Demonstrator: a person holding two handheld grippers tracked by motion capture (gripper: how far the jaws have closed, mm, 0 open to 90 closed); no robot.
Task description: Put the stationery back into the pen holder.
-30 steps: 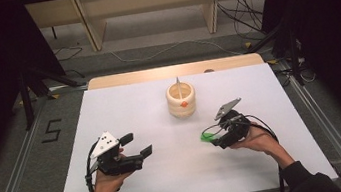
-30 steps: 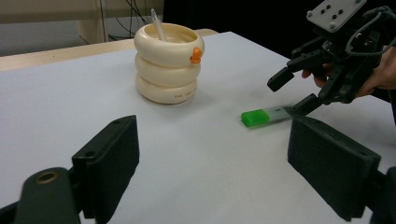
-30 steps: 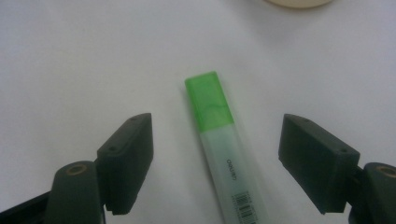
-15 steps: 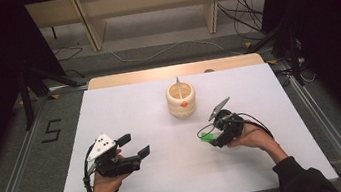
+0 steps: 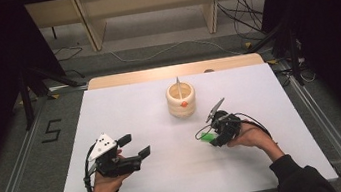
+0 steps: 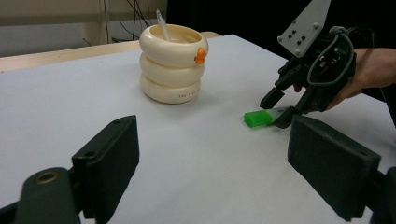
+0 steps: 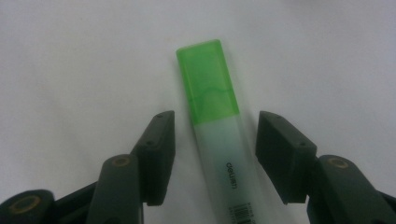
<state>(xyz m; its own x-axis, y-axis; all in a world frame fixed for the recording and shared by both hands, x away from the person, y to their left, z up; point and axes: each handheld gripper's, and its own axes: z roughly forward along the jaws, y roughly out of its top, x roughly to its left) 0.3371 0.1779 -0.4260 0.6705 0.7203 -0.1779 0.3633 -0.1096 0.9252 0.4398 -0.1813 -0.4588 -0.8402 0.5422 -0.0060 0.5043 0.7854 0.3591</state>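
Observation:
A green-capped highlighter with a clear body lies flat on the white table. My right gripper straddles its body just behind the cap. Its jaws have just been closing, and a gap still shows on each side, so the pads do not press on it. The highlighter sits right of the table's middle, with the right gripper low over it; in the left gripper view the highlighter lies under the right gripper. My left gripper hovers open and empty at the front left, and its own view shows the left gripper spread wide.
A cream ringed holder with an orange beak stands at the table's middle back, with a pen upright in it. The holder lies beyond the highlighter. Wooden shelf legs and cables lie on the floor beyond the table.
The right gripper has edged slightly left and rolled, its grey plate now tipped more on edge, staying over the highlighter. The left gripper has kept still.

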